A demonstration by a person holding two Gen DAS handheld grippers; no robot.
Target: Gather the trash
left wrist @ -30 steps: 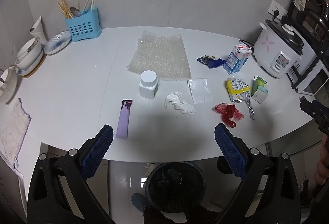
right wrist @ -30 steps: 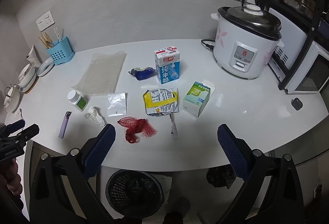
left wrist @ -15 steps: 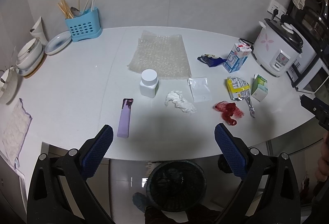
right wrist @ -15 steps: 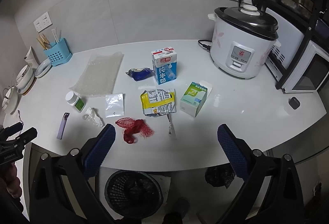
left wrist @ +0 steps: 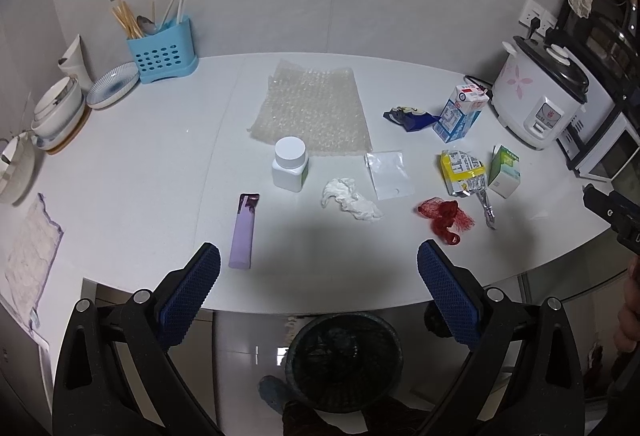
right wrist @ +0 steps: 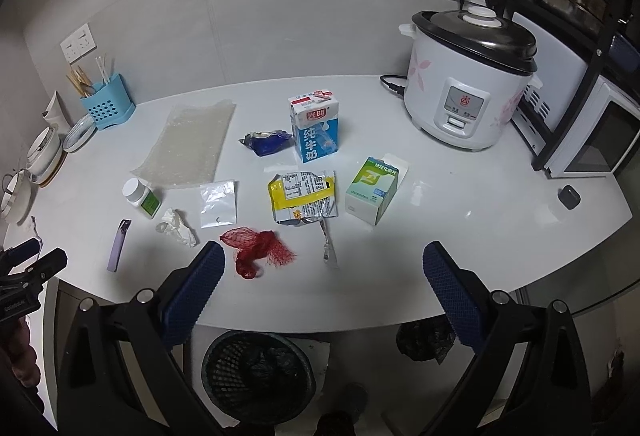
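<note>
We list both claws, left claw and right claw, spread apart and empty above the bench edge. Trash on the bench: red net, crumpled tissue, milk carton, yellow wrapper. Below stands a black waste basket holding dark bagged contents; a blue caddy holds chopsticks.

White countertop. Red mesh net. Lilac sachet. Blue-and-white milk carton. Yellow-and-silver wrapper. Pale blue perforated utensil holder. White rice cooker, pink flower print, black lid.
</note>
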